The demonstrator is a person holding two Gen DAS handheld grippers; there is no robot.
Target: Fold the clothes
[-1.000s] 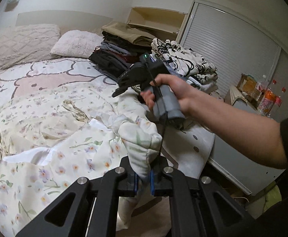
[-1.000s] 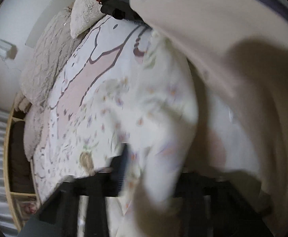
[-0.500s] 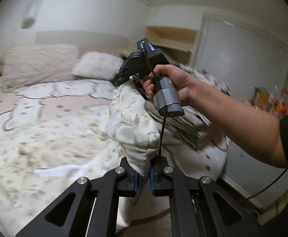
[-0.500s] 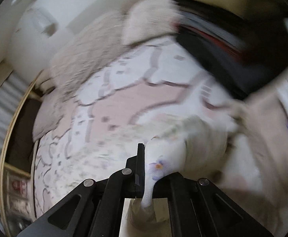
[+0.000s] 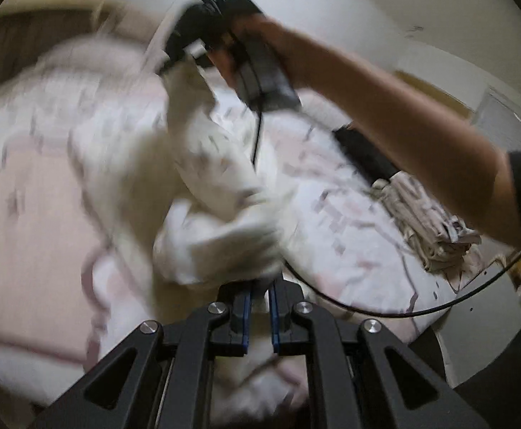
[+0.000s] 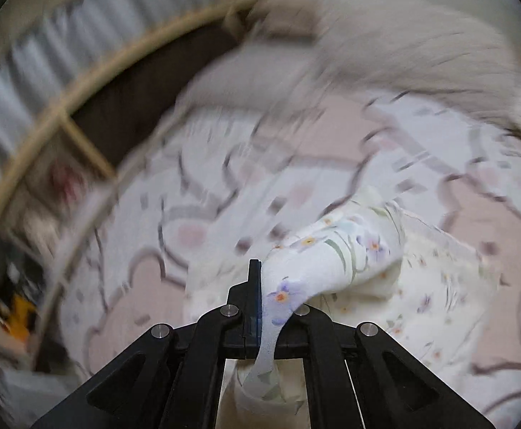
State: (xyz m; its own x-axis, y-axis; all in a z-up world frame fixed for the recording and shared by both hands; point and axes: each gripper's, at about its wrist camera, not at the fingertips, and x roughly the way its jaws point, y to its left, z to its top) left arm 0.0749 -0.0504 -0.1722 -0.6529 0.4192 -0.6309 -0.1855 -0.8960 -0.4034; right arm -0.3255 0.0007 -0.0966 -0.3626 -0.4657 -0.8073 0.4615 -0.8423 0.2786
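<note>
Floral garment (image 6: 353,250) x1, 2 grippers

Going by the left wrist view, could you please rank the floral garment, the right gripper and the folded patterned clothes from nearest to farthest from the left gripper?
1. Floral garment: clamped in the left gripper, bunched just ahead.
2. Folded patterned clothes: off to the right, on the bed.
3. Right gripper: top centre, raised, gripping the garment's far end.
Motion blur leaves 2 and 3 close, so that order is tentative.
</note>
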